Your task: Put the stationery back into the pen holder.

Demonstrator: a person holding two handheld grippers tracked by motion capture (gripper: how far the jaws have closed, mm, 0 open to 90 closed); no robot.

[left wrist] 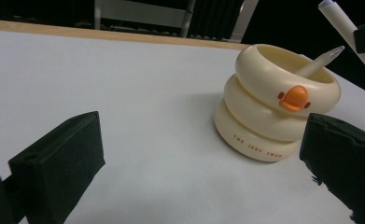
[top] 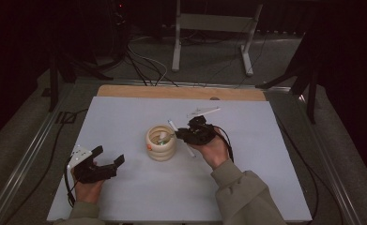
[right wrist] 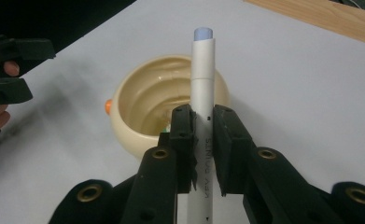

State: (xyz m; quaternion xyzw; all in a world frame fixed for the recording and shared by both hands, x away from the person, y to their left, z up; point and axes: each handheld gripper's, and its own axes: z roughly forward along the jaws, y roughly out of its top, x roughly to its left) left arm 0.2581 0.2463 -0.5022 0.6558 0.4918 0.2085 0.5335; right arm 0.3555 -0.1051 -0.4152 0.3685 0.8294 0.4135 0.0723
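The right gripper [right wrist: 202,140] pinches a white pen [right wrist: 202,84] just at three o'clock of the cream holder [top: 161,143]; better to tip it upright over the opening first; the left gripper [top: 107,161] idles at eight o'clock, jaws spread.

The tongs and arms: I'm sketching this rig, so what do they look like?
Both tongs are black. The left tongs carry a pale three-cornered plate on top, a black cable trailing back, and two blocky, matt jaws. The right tongs have angular linked arms with brass-coloured rivets. A black cable loops behind that hand. The person wears long, loose khaki sleeves.
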